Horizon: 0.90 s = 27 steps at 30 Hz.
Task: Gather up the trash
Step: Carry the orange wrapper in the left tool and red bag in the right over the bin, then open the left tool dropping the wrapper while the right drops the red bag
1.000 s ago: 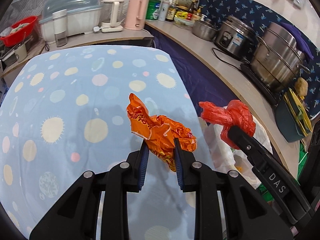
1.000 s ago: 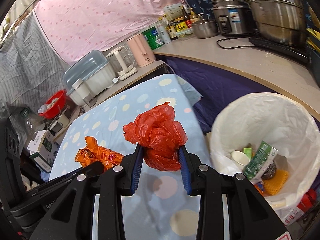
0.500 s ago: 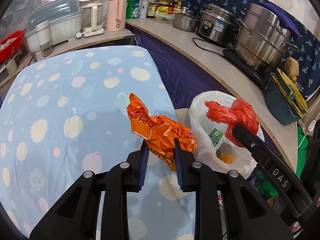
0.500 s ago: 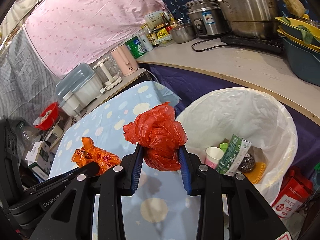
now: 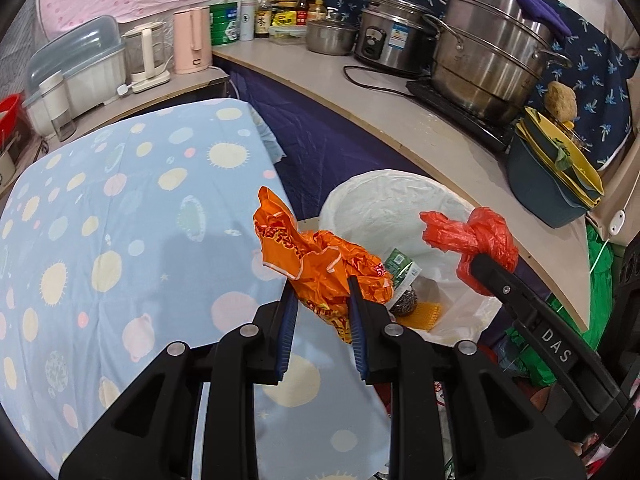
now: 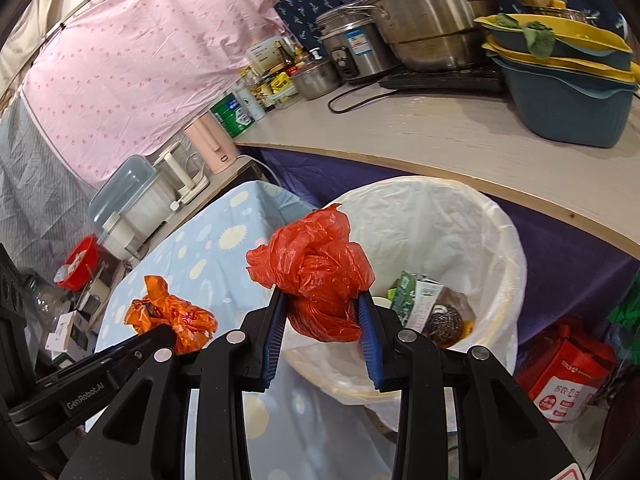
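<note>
Over the last second, both of your hands have carried their loads sideways off the spotted blue tablecloth (image 5: 120, 240) toward the white-lined round trash bin (image 6: 500, 248). A second ago the bin sat at the right edge of each view; now it fills the centre right of both frames. That suggests the pick-up is finished and the drop is the step at hand.

Your left hand-held gripper (image 5: 322, 304), at the lower centre of the left wrist view, is closed most of the way and pinches a crumpled orange plastic snack wrapper (image 5: 316, 264) between its blue pads. The wrapper hangs over the cloth's right edge, just beside the bin's near rim and not yet over the opening.

Your right hand-held gripper (image 6: 324, 312), at the lower centre of the right wrist view, is partly closed around a scrunched red plastic bag (image 6: 316, 276). The bag bulges above and below the pads and appears to hang over the bin's near left rim.

Inside the bin lie a green and white carton (image 6: 416, 300) and a steel wool scrubber (image 6: 444, 320).
</note>
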{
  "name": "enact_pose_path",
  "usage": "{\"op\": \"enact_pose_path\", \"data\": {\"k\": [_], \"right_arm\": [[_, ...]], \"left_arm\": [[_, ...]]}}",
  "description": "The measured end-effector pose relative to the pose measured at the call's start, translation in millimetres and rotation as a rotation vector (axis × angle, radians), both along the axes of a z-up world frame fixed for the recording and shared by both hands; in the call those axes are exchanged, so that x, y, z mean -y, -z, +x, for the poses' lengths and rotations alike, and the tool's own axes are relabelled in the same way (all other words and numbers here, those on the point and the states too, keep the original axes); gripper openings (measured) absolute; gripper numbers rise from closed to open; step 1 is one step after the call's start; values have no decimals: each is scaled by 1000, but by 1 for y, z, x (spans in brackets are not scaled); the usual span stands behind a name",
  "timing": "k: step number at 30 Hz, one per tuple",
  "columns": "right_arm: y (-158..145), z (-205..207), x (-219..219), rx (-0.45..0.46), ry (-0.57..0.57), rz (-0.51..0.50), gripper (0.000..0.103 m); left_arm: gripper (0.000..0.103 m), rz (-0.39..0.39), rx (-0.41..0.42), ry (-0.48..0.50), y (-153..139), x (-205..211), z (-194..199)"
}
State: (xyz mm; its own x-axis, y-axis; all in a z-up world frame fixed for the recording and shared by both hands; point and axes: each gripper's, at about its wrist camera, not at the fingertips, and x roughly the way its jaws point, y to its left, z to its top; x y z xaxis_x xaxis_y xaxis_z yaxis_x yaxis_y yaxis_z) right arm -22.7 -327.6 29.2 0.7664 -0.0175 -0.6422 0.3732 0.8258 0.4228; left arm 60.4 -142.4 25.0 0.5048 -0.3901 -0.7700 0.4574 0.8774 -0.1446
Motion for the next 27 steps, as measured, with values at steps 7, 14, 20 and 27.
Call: {"op": "enact_pose_path", "data": {"k": [7, 14, 20, 27], "right_arm": [[4, -9, 20, -4, 33, 2, 33], [8, -12, 31, -17, 48, -16, 33], [10, -13, 38, -21, 62, -8, 33], [13, -14, 40, -24, 70, -3, 33]], "left_arm": [[24, 11, 9, 39, -2, 28, -4], [24, 20, 10, 68, 0, 50, -6], [24, 24, 14, 84, 0, 63, -6], [24, 27, 20, 100, 2, 75, -4]]}}
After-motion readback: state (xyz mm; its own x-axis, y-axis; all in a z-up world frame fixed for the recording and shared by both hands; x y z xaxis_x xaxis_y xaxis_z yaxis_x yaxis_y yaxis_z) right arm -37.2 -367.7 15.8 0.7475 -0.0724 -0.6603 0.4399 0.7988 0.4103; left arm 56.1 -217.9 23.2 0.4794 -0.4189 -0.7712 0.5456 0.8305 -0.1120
